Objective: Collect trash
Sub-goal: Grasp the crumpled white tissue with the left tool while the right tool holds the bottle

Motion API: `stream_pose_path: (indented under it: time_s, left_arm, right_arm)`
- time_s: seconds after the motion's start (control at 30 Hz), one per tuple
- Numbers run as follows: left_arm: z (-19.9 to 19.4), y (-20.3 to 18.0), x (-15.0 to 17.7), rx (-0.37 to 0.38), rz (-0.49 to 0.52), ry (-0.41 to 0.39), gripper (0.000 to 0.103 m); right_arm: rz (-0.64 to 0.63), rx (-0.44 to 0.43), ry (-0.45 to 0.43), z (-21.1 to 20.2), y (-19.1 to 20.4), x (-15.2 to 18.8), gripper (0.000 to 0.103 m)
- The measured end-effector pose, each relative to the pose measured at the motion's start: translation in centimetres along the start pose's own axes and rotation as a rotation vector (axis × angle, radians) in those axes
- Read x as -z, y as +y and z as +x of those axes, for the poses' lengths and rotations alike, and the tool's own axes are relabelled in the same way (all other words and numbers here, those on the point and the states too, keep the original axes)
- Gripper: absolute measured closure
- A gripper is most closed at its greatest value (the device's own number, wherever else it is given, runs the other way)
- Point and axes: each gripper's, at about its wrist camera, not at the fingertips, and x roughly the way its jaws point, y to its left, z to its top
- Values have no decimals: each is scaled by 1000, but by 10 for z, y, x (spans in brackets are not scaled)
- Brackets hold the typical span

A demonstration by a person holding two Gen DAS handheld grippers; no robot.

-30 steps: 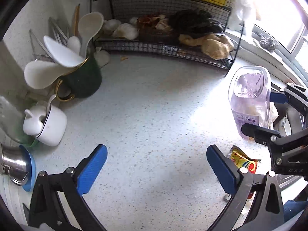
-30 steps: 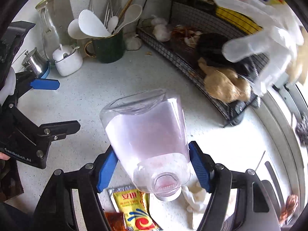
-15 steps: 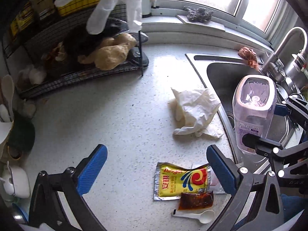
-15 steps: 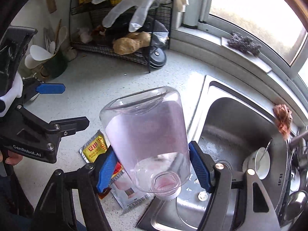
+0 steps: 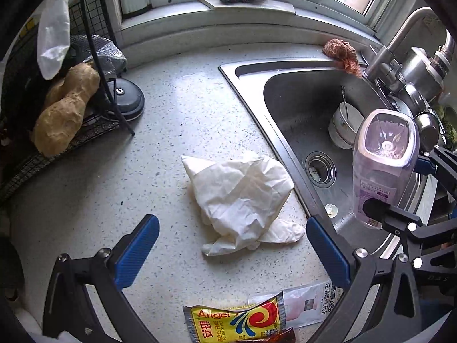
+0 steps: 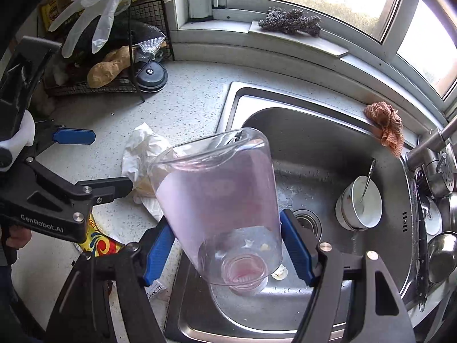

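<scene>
Moved: since a second ago we have swung both grippers from the rack corner with the utensil mug over to the sink side; the crumpled tissue, the yellow packet and the sink have come into view.
Right gripper [image 6: 228, 248]: we point it steeply down over the near-left rim of the sink [image 6: 237, 94]; its blue fingers [image 6: 158, 250] press both sides of the clear bottle [image 6: 220, 200].
Clear bottle: held upside down, neck low, base tilted up toward the camera, above the sink edge.
Left gripper [image 5: 232, 253]: also tipped steeply down over the bench [image 5: 185, 108]; its fingers [image 5: 137, 250] stand wide apart with nothing between them.
Crumpled tissue [image 5: 242, 197]: on the bench just beyond the left fingers, near the sink's left rim.
Yellow packet [image 5: 234, 324]: flat on the bench at the near edge, between the left fingers.
</scene>
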Motion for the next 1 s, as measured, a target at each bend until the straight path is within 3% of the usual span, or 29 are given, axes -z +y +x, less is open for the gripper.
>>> stream_pose_path:
  time_s: [0.27, 0.37, 0.4, 0.5, 0.63, 1.0]
  left_arm:
    - [31, -1, -17, 9, 10, 44, 2]
    - [38, -3, -20, 29, 13, 69, 28]
    - [40, -2, -19, 22, 7, 84, 44]
    - [45, -5, -13, 19, 19, 104, 57]
    - [40, -13, 0, 5, 41, 108, 85]
    - [-29, -41, 28, 29, 18, -2, 91]
  right_arm:
    - [27, 1, 53, 25, -17, -3, 33]
    - [51, -16, 69, 33, -24, -7, 33]
    - [55, -20, 73, 35, -25, -8, 33]
    - [53, -24, 72, 35, -27, -8, 33]
    - [44, -17, 58, 29, -25, -2, 33]
    - [40, -60, -43, -23, -16, 23, 33]
